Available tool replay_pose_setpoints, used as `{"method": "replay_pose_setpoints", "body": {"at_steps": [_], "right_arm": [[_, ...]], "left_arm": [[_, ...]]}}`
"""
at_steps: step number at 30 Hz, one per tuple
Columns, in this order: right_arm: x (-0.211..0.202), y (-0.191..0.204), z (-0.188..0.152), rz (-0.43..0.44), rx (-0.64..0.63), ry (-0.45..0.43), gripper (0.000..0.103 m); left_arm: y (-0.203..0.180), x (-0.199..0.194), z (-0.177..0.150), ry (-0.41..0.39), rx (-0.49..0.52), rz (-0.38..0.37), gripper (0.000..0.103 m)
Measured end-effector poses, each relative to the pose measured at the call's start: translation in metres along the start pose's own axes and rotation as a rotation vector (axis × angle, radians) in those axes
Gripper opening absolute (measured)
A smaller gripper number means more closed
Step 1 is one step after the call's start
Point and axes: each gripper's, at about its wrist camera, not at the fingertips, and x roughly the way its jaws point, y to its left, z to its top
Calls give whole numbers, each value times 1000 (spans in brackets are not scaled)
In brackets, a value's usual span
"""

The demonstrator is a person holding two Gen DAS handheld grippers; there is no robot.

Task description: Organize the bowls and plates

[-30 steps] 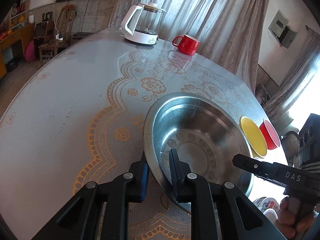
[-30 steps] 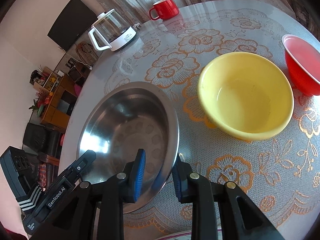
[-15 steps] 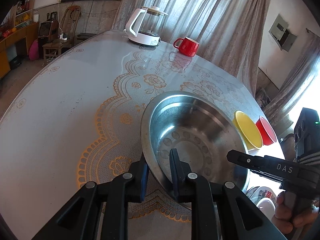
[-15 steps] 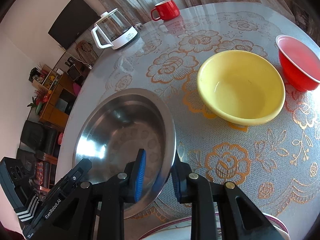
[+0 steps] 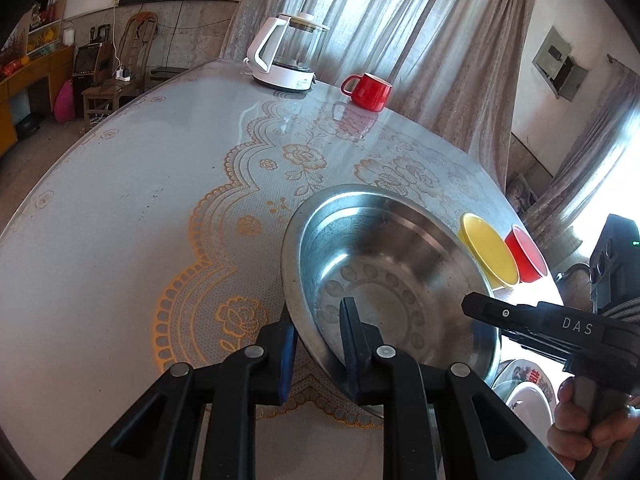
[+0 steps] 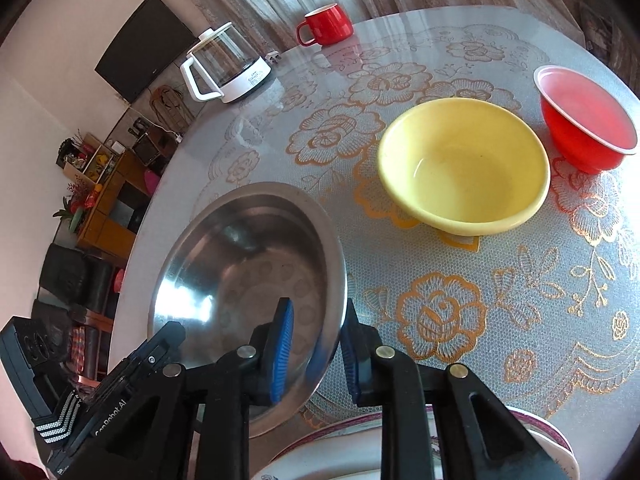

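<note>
A wide steel basin [image 5: 380,264] [image 6: 240,260] sits tilted over the lace-patterned table. My left gripper [image 5: 318,340] is shut on its left rim, one pad inside and one outside. My right gripper [image 6: 316,344] is shut on the opposite rim in the same way. In the left wrist view the right gripper [image 5: 540,324] shows as a black body with a hand under it. A yellow bowl [image 6: 464,168] [image 5: 486,254] and a red bowl [image 6: 584,120] [image 5: 526,254] stand beyond the basin. Patterned white plates [image 6: 552,432] [image 5: 528,396] lie at the near edge, partly hidden by the fingers.
A glass kettle on a white base [image 5: 286,56] [image 6: 224,66] and a red mug [image 5: 370,90] [image 6: 326,26] stand at the table's far side by the curtains. The left half of the table [image 5: 120,220] is bare cloth. Chairs and cabinets stand beyond the table's edge.
Both grippers have drawn back toward the near edge with the basin between them. The yellow and red bowls look farther off, and the patterned plates have come into view.
</note>
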Motion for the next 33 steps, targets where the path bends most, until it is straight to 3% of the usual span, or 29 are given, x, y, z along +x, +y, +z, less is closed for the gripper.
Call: {"method": "replay_pose_setpoints", "body": {"at_steps": [13, 19, 25, 29, 30, 31, 33], "right_arm": [[-6, 1, -6, 49, 28, -11, 23], [2, 3, -4, 40, 9, 7, 23], [7, 10, -4, 29, -33, 15, 24], [13, 2, -5, 62, 13, 55, 26], [13, 2, -5, 51, 6, 42, 27], [12, 5, -6, 37, -14, 24, 20], [11, 15, -6, 21, -69, 14, 19]], "left_arm": [[-7, -28, -5, -68, 5, -19, 21], [3, -12, -10, -24, -8, 21, 22], [3, -8, -10, -29, 4, 21, 24], [8, -4, -11, -26, -14, 32, 33], [8, -3, -10, -24, -5, 31, 29], [6, -3, -9, -24, 12, 39, 24], [7, -3, -9, -26, 20, 81, 23]]}}
